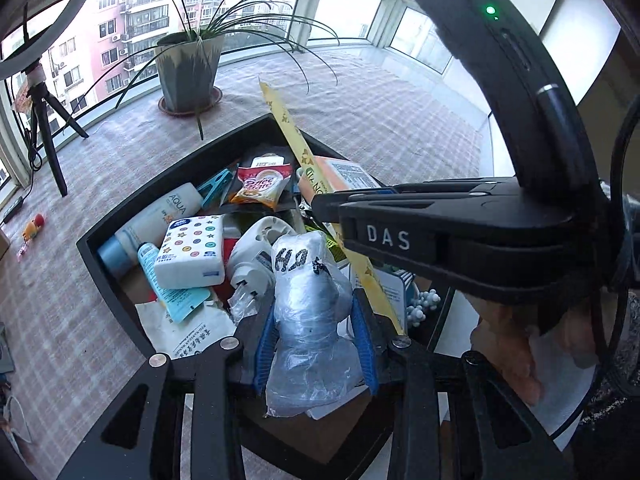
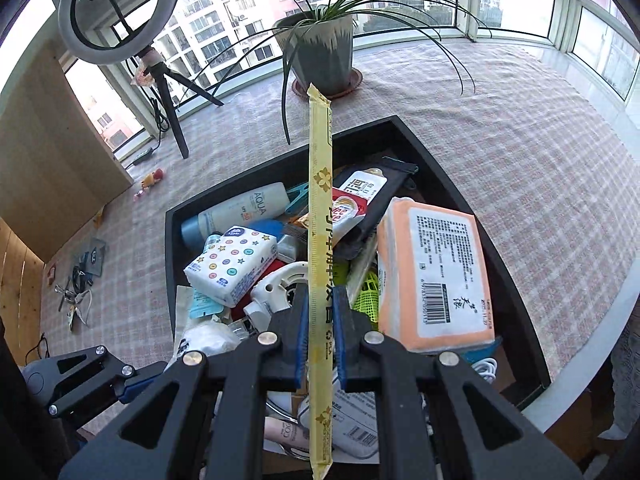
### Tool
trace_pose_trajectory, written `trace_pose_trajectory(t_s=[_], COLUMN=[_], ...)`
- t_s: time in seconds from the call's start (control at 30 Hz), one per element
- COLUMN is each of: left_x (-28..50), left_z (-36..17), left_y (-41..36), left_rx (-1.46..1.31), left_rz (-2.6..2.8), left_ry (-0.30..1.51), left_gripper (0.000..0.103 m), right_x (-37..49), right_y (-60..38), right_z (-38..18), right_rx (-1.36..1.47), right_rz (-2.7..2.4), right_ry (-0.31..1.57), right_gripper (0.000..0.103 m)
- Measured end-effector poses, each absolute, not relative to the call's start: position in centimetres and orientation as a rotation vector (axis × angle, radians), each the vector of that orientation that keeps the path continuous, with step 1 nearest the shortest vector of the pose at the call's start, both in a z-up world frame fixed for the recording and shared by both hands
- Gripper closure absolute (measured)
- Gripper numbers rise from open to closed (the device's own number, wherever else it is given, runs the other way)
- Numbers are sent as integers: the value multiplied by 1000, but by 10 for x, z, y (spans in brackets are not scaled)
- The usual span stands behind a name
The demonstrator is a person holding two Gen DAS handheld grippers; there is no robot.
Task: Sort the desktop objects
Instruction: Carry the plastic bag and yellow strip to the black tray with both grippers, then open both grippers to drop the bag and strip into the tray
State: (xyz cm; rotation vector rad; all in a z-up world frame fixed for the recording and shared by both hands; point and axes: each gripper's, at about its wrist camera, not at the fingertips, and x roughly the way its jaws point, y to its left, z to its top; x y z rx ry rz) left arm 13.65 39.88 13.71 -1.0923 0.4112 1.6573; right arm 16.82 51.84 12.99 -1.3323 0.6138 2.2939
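From the left wrist, the left tongs [image 1: 316, 344] are clamped, partly closed, on a crinkled clear plastic bag [image 1: 308, 312] with black handwriting, held above the black tray [image 1: 120, 296] of clutter on the bench [image 1: 380, 92]. The right tongs [image 1: 320, 208] reach in from the right.

From the right wrist, those tongs [image 2: 320, 336] pinch, nearly closed, a long thin yellow sachet [image 2: 320, 208] printed with flowers, upright over the tray [image 2: 516, 300]. An orange tissue pack [image 2: 432, 272] lies at right, a star-dotted one [image 2: 232, 268] at left.
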Motion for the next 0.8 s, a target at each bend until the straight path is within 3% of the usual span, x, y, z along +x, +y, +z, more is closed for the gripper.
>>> trace_pose_trajectory(t_s=[0.03, 0.07, 0.1, 0.13, 0.2, 0.8], left_x=[139, 141, 142, 143, 143, 45], left_z=[138, 137, 137, 138, 141, 144], left_y=[401, 403, 404, 402, 399, 288], left_rx=[-1089, -1094, -1101, -1094, -1073, -1160], left_rz=[1651, 1646, 1650, 1659, 1680, 1969], left_ry=[416, 426, 433, 426, 427, 321], left_gripper=[66, 57, 42, 39, 39, 39], right_x=[168, 167, 167, 167, 167, 106], right_y=[518, 518, 518, 518, 519, 451], right_z=[129, 129, 129, 130, 133, 162], right_rx=[-1340, -1343, -1343, -1336, -1312, -1323], right_rz=[2294, 2296, 2287, 2280, 2282, 2446], right_ry=[611, 606, 600, 594, 583, 491], right_gripper=[91, 91, 86, 78, 71, 71])
